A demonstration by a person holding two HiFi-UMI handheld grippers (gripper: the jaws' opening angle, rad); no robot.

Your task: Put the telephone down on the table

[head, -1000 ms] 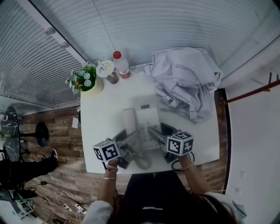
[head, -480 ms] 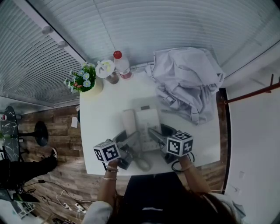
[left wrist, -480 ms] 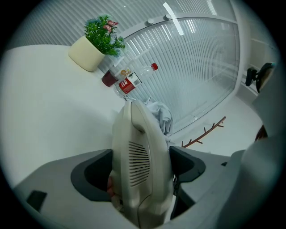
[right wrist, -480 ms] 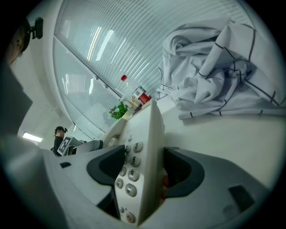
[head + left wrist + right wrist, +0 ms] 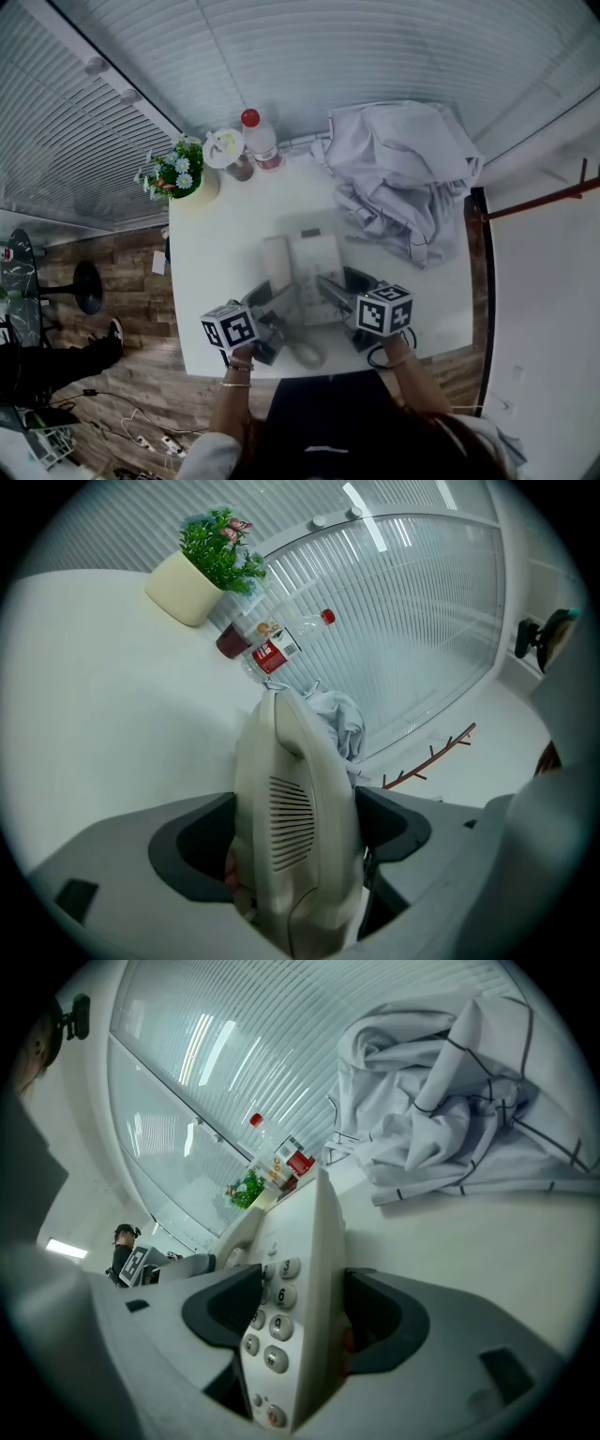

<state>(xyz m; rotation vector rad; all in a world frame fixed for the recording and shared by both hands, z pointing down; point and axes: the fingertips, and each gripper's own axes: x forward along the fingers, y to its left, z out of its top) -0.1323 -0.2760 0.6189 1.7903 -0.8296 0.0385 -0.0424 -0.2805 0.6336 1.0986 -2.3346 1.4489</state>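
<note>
telephone handset cut off at bottom

It looks like an office: a telephone, a white table, window blinds beyond the fingers, and a coat stand.

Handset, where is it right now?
In the left gripper view, the handset sits clamped in the left gripper, along the telephone base's left side.

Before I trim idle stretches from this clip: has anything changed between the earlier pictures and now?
Nothing has visibly moved. The left gripper stays shut on the handset and the right gripper stays shut on the phone base, both at the same spot near the front edge of the table. The shirt, bottle and flower pot are where they were.
</note>
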